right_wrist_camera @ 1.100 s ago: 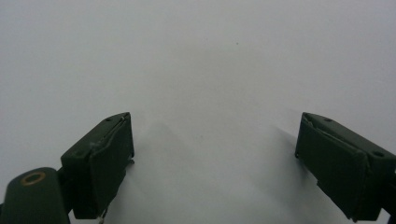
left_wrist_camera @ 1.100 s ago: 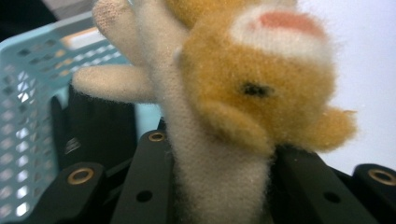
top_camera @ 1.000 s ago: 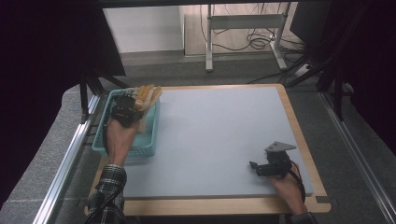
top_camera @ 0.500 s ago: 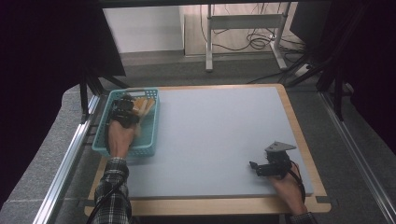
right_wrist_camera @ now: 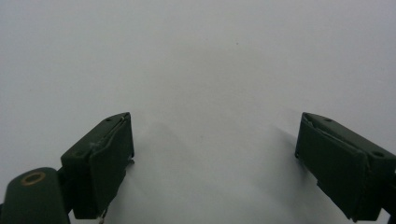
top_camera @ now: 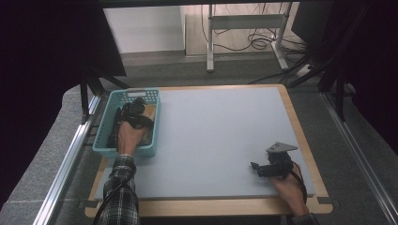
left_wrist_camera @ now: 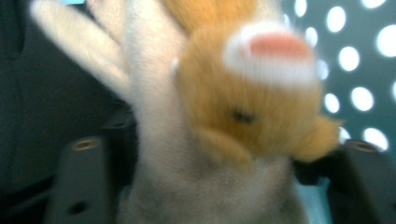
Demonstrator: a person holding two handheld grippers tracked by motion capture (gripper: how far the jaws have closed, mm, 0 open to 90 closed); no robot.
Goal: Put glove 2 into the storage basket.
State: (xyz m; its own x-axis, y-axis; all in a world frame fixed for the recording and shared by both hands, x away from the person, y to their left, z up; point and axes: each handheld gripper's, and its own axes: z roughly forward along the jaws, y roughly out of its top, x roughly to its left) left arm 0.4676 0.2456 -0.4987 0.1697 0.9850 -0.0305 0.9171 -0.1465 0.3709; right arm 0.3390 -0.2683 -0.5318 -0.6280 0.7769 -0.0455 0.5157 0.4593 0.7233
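We've got the left hand-held gripper (top_camera: 136, 111) clamped on the plush toy (left_wrist_camera: 224, 121) inside the teal basket (top_camera: 104, 140), so lower gently; the right hand-held gripper (top_camera: 266, 168) rests released.

Left gripper (top_camera: 139, 108) lowered plush toy (top_camera: 149, 112) from basket (top_camera: 104, 137) rim down inside.

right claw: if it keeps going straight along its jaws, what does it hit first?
Nothing, as far as the right gripper view shows. The right claw is open, jaws wide apart, with bare grey mat ahead. From above it points left across the table, well short of the teal basket.
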